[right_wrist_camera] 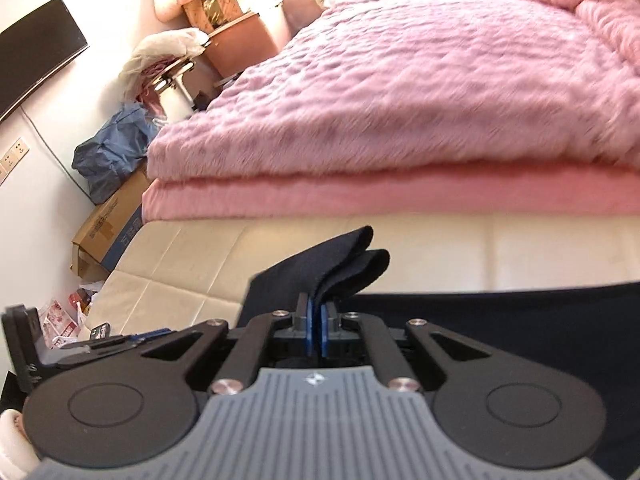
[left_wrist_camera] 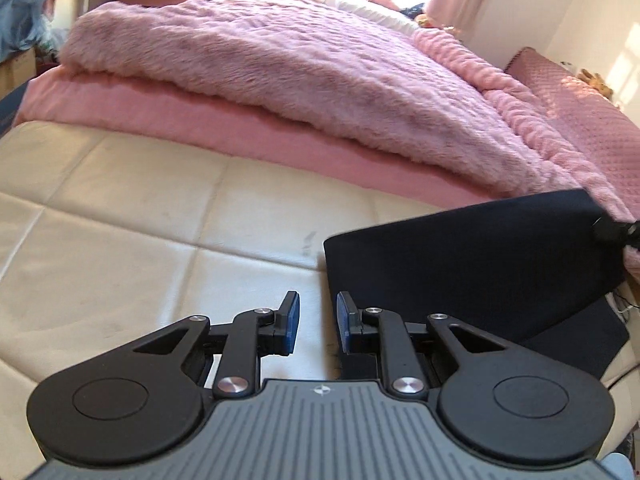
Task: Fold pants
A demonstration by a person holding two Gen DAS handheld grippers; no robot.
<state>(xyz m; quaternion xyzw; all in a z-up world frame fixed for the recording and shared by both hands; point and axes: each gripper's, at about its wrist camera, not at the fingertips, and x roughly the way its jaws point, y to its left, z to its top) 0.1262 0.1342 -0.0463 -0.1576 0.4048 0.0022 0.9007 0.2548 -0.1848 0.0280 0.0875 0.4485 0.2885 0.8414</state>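
Left wrist view
- Left gripper: jaws partly apart, nothing between the pads; it hangs over the bare cream mattress.
- Pants: dark navy, lying toward the mattress's right edge, just right of the left gripper; the near left border runs close beside the right-hand pad.
- Long axis: from the gripper's right side up and away to the right, the far corner raised toward the pink blanket.
- Far corner: a dark object sits at it, probably the right gripper; too small to confirm.

Right wrist view
- Right gripper: pads clamped on a folded edge of the pants, two layers standing up past the fingertips.
- Remaining cloth: spreads low and to the right, below the gripper.
- Nearer hand: judged the right, which already holds cloth; the left needs only a short shift rightward.
- Obstructions: the blanket edge borders the working strip; cardboard box and clutter lie off the mattress's left edge, well apart.
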